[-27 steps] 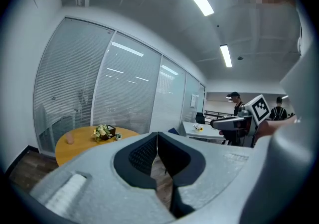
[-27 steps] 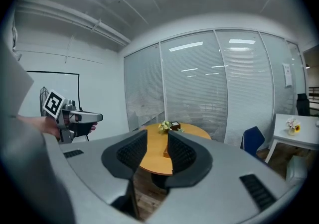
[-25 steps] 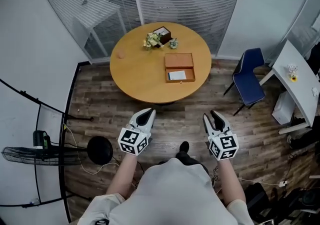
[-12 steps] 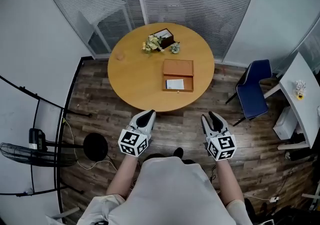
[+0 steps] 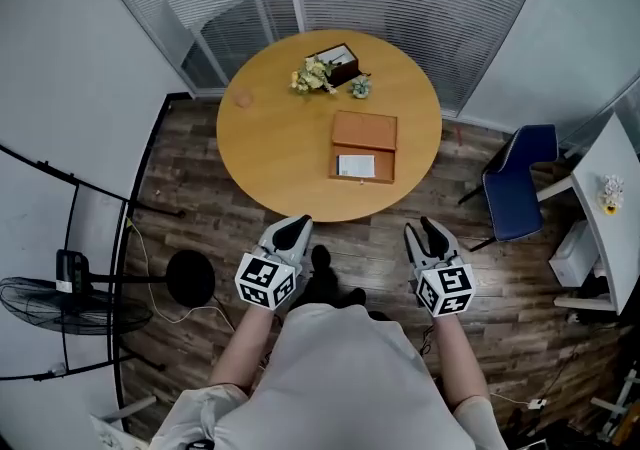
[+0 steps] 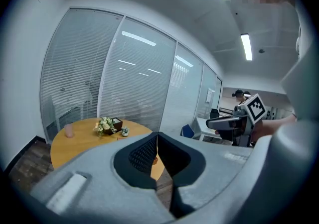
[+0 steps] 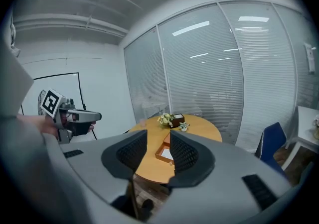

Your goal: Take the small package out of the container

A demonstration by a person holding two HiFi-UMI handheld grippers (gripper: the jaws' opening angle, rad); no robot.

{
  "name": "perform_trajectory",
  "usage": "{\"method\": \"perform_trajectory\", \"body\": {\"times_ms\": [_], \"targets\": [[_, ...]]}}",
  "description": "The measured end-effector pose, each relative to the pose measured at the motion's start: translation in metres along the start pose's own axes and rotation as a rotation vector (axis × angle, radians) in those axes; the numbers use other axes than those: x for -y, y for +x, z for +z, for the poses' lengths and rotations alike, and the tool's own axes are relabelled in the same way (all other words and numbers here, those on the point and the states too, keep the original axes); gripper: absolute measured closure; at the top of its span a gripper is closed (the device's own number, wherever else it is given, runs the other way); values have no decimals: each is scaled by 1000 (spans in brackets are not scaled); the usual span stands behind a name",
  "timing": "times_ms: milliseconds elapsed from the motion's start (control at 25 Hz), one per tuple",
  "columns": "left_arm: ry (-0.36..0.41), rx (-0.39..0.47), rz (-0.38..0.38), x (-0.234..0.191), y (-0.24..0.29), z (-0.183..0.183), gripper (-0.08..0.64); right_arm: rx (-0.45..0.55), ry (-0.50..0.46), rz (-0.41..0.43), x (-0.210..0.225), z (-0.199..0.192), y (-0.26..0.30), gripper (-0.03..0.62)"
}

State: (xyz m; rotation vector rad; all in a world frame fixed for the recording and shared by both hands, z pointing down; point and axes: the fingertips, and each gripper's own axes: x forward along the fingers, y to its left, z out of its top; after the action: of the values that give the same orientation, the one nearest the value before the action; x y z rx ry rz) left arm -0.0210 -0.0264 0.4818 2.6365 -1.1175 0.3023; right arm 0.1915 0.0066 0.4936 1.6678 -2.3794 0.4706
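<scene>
The package (image 5: 354,166) lies flat in the open container (image 5: 365,130), which sits on the near right part of the table (image 5: 270,148), so it looks reachable from the near edge. Flowers (image 5: 312,76) and a dark box (image 5: 340,60) stand at the far side, well apart from it. Both grippers hang over the floor, short of the table edge. The left gripper (image 5: 296,225) has its jaws together and empty. The right gripper (image 5: 426,228) has its jaws apart with nothing between them, and it points at the container, so it is probably the picker. A chair (image 5: 515,193) stands to the table's right.
</scene>
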Motion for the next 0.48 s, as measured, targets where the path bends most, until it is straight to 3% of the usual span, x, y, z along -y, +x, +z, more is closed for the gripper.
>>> {"method": "perform_trajectory", "body": {"times_ms": [480], "targets": [[-23, -57, -100, -90, 99, 1, 540, -112, -2, -58, 22, 6, 109, 454]]}}
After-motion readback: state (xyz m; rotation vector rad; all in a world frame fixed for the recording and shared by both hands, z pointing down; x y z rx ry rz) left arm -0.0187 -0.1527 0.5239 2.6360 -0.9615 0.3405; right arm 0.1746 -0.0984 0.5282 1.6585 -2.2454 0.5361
